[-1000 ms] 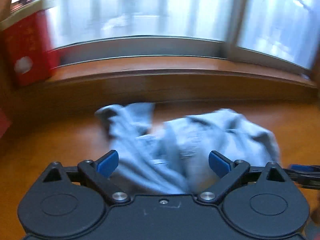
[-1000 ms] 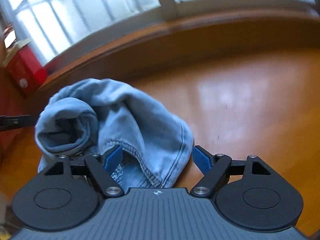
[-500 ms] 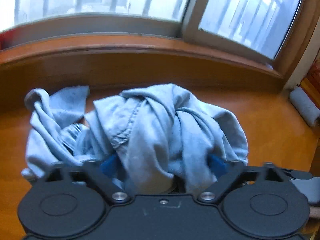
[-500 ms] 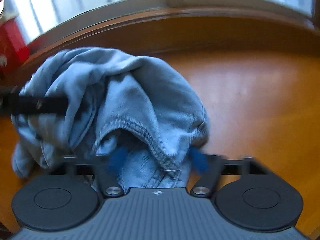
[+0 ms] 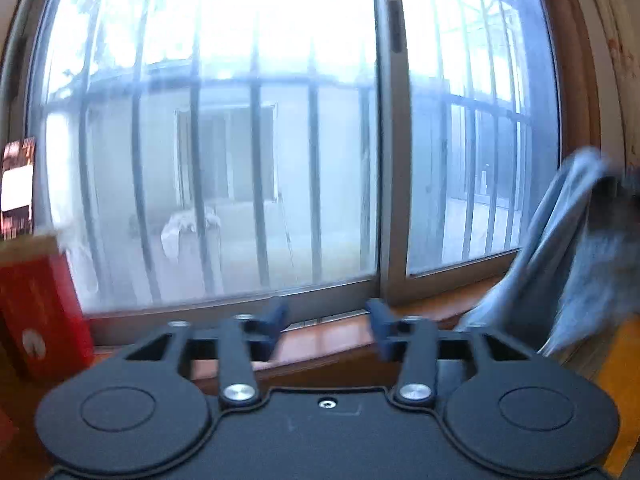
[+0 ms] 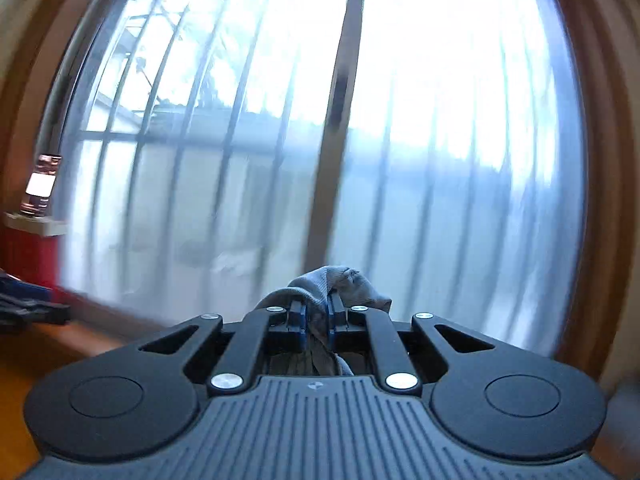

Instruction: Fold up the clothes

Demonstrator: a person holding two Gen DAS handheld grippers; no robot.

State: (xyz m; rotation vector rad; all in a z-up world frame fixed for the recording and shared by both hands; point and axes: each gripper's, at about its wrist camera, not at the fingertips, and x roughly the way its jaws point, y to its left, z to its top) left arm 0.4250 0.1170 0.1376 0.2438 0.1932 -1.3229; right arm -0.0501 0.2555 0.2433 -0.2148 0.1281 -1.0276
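Right gripper [image 6: 316, 322] pinching bunched denim garment [image 6: 336, 280], lifting it; left gripper [image 5: 327, 326] spread, empty, jaws just reopening. Folding barely starting.

A wide window [image 5: 224, 152] with grey metal frames fills both views, and through its glass show vertical bars and a pale building. A wooden sill [image 5: 332, 336] runs below the window. At the left stands a red box [image 5: 40, 316] with a white mark, and above it sits a small dark package with a white label [image 5: 16, 188].
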